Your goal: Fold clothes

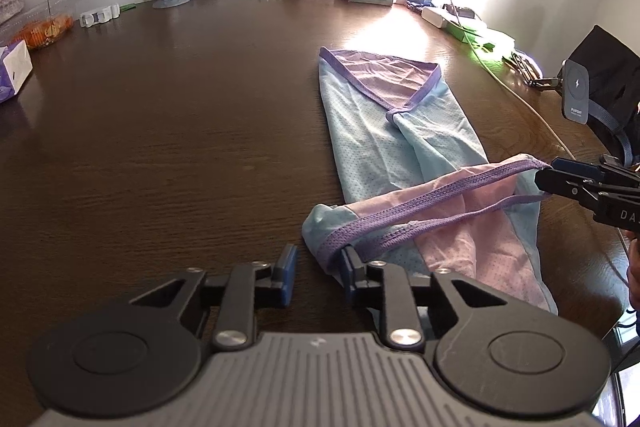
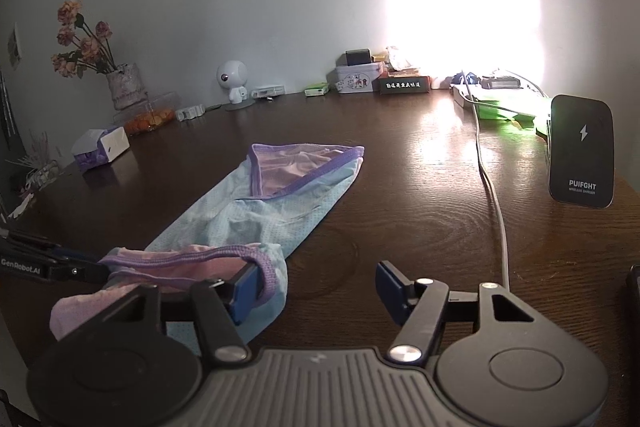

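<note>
The garment's near end passes under the left gripper's body and is hidden there. In the left wrist view the right gripper is cut off by the frame's edge, so its jaw gap cannot be read. A blown-out window washes out the clutter below it. The label on the dark box is too small to read.

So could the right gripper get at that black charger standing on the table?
Probably yes. The right gripper is open, and bare table lies between it and the charger; only a white cable crosses nearby.
</note>
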`<state>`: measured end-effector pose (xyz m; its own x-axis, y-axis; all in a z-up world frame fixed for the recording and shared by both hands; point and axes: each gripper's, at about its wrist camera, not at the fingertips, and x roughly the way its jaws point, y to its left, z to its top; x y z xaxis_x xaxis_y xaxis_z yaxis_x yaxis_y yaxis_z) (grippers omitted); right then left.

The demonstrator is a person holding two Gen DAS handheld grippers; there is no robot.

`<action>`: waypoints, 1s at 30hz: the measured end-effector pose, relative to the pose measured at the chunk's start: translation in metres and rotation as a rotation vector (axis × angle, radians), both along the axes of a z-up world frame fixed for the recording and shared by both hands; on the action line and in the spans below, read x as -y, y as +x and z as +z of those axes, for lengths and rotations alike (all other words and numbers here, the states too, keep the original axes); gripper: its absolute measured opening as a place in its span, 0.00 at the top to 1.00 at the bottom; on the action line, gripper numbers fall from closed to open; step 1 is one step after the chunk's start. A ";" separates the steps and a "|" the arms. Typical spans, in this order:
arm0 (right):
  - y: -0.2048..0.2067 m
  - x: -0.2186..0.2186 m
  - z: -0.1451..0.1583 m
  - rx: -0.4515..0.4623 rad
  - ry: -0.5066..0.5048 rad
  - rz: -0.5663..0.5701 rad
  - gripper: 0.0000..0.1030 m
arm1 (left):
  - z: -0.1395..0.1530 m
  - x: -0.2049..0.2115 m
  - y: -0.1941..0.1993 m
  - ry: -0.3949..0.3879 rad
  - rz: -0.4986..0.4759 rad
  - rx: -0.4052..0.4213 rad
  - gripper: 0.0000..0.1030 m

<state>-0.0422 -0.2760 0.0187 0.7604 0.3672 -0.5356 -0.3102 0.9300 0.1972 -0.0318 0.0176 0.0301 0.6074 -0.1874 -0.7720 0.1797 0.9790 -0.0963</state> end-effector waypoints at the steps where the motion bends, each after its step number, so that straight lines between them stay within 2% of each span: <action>1: -0.001 0.001 0.000 -0.003 0.000 0.000 0.42 | -0.001 0.000 0.000 -0.004 -0.004 -0.004 0.87; 4: 0.000 0.002 0.000 -0.008 -0.006 -0.011 0.42 | -0.001 -0.001 0.002 -0.009 0.011 0.009 0.93; 11: 0.014 -0.009 -0.002 -0.024 -0.048 -0.033 0.40 | 0.004 -0.010 0.005 -0.047 0.039 0.033 0.95; 12: 0.013 -0.010 -0.002 -0.024 -0.042 -0.026 0.34 | 0.004 -0.010 0.005 -0.054 0.039 0.036 0.94; 13: 0.013 -0.011 -0.002 -0.025 -0.039 -0.019 0.23 | 0.004 -0.011 0.006 -0.061 0.039 0.038 0.91; 15: 0.016 -0.014 -0.005 -0.012 -0.050 -0.029 0.16 | 0.003 -0.009 0.010 -0.060 0.034 0.043 0.90; 19: 0.029 -0.026 -0.009 -0.009 -0.127 -0.051 0.16 | 0.000 -0.001 0.017 -0.033 0.011 0.045 0.82; 21: 0.027 -0.029 -0.006 -0.004 -0.145 -0.038 0.18 | -0.002 0.000 0.017 -0.036 0.006 0.042 0.82; 23: 0.021 -0.032 -0.003 0.000 -0.158 -0.006 0.22 | -0.004 -0.001 0.017 -0.041 0.010 0.038 0.82; 25: 0.017 -0.034 -0.003 -0.014 -0.167 0.019 0.33 | -0.005 -0.001 0.018 -0.039 0.014 0.041 0.95; 26: 0.015 -0.034 -0.003 -0.020 -0.168 0.027 0.40 | -0.005 0.000 0.018 -0.037 0.017 0.047 0.97; 28: 0.018 -0.035 -0.003 -0.034 -0.162 0.031 0.92 | 0.000 0.001 0.021 -0.031 0.019 0.076 0.98; 29: 0.020 -0.036 -0.003 -0.042 -0.158 0.033 0.97 | 0.004 0.002 0.026 -0.027 0.018 0.092 0.98; 30: 0.023 -0.035 -0.001 -0.047 -0.145 0.037 0.97 | 0.015 0.001 0.043 -0.012 0.016 0.121 0.98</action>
